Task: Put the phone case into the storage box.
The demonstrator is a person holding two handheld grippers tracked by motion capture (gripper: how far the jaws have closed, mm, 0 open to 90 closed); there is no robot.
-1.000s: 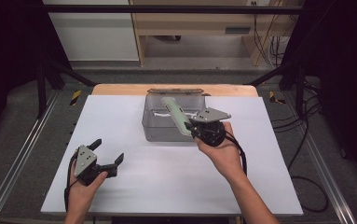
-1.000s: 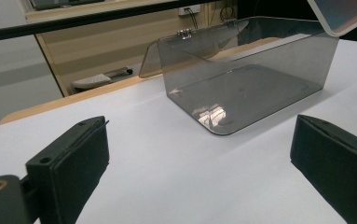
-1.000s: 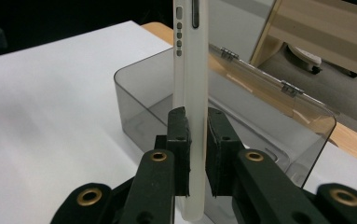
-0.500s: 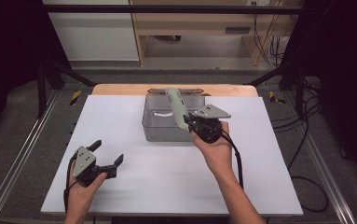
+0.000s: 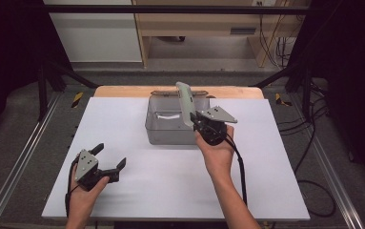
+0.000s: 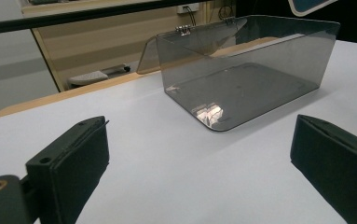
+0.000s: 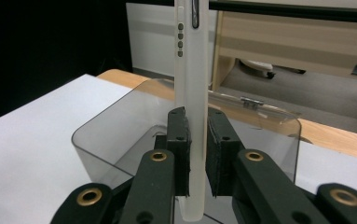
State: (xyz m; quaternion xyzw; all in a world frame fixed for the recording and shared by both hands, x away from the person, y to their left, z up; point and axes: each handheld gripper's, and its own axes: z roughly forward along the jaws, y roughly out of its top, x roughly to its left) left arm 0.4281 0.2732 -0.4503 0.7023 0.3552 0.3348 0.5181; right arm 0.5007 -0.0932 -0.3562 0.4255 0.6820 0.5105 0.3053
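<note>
Phone clamped in the right gripper above the clear box; left gripper open on the table.

High view: the right gripper (image 5: pixel 197 125) holds a pale phone (image 5: pixel 185 104) by its lower end, the phone standing tilted over the near right part of the clear box (image 5: pixel 161 133), which sits at the middle of the white table (image 5: pixel 275 162). The left gripper (image 5: pixel 109 157) rests low at the near left of the table, well apart from the box, jaws spread with nothing between them. Left gripper view: both black jaws stand wide apart over bare table; the box (lid hinged back at its far side) lies ahead, empty. Right gripper view: the two jaws press on the phone's (image 7: pixel 192 93) flat sides, its edge with small side buttons facing the camera, and the box (image 7: pixel 120 135) sits directly behind and below.
</note>
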